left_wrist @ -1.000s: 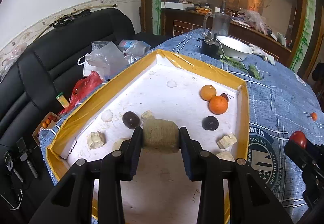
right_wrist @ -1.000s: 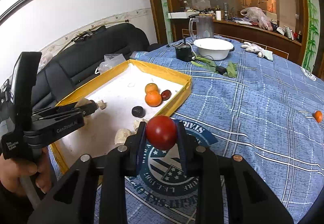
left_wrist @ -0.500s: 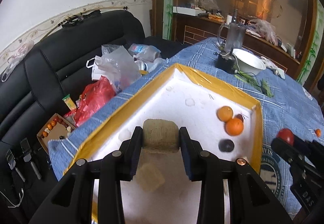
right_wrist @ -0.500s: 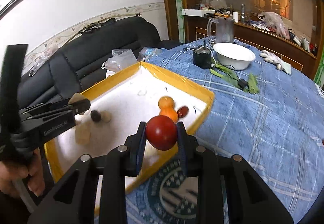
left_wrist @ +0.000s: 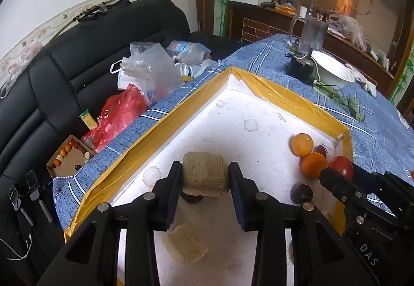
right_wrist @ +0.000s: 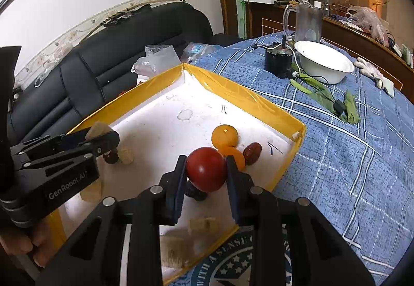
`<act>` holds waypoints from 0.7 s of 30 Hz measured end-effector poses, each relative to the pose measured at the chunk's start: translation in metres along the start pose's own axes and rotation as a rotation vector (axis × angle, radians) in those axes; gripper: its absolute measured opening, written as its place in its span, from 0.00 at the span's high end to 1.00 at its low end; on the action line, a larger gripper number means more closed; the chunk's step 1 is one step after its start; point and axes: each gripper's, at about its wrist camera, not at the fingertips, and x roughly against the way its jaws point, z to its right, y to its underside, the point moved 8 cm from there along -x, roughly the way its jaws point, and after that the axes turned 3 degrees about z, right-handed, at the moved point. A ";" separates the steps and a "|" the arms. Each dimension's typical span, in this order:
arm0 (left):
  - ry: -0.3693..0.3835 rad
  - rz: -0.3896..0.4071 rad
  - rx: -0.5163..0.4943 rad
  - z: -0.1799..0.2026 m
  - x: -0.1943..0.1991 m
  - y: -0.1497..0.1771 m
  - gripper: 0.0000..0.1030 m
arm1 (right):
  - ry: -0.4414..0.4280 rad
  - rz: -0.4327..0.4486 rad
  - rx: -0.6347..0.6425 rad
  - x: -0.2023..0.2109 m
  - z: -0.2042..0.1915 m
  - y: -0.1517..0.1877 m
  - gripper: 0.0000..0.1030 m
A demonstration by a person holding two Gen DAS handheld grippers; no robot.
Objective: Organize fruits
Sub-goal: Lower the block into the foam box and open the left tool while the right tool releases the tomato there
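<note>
Black sofa point(left_wrist: 108, 35), far left: strewn with clear plastic bags point(left_wrist: 150, 68), a red plastic bag point(left_wrist: 119, 115) and a small open cardboard box point(left_wrist: 69, 159) holding small round items.

Worktop point(right_wrist: 349, 156): covered in a blue checked cloth with a round emblem at the near edge.

Tray point(left_wrist: 284, 97): white foam floor, yellow taped rim, lying on the worktop at its left side.

Left gripper point(left_wrist: 205, 177): jaws clenched on a tan, rope-wound cylindrical block point(left_wrist: 205, 173), held above the tray's left-centre floor. A dark round fruit point(right_wrist: 111, 158) lies directly beneath, partly hidden. In the right wrist view a hand point(right_wrist: 28, 247) grips this tool's handle at the lower left.

Loose pale foam pieces: one point(left_wrist: 185, 242) on the tray floor near the left gripper; further ones point(right_wrist: 201, 226) near the tray's front rim.

Two oranges point(right_wrist: 225, 136) point(right_wrist: 236, 156): touching one another, right part of the tray near its right rim. A small dark red oval fruit point(right_wrist: 252, 150) lies just beside them, toward the rim.

Dark purple round fruit point(left_wrist: 301, 193): on the tray floor, in front of the oranges.

Right gripper point(right_wrist: 205, 174): jaws grasping a red tomato point(right_wrist: 205, 168), held over the tray's right part, just in front of the oranges and above the dark purple fruit.

Right of the tray, on the cloth: a black cylindrical device point(right_wrist: 278, 61) with a cable, a clear jug point(right_wrist: 308, 22), a white bowl point(right_wrist: 323, 61), green leaves point(right_wrist: 349, 107), and a white glove point(right_wrist: 372, 74).
</note>
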 end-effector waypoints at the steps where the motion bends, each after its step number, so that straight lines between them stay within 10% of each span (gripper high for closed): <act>1: 0.000 -0.002 -0.002 0.000 0.000 0.000 0.65 | 0.001 0.000 0.004 -0.001 -0.001 -0.001 0.69; 21: -0.067 -0.021 0.049 -0.020 -0.006 0.005 0.65 | 0.025 -0.031 -0.010 -0.029 0.018 -0.018 0.70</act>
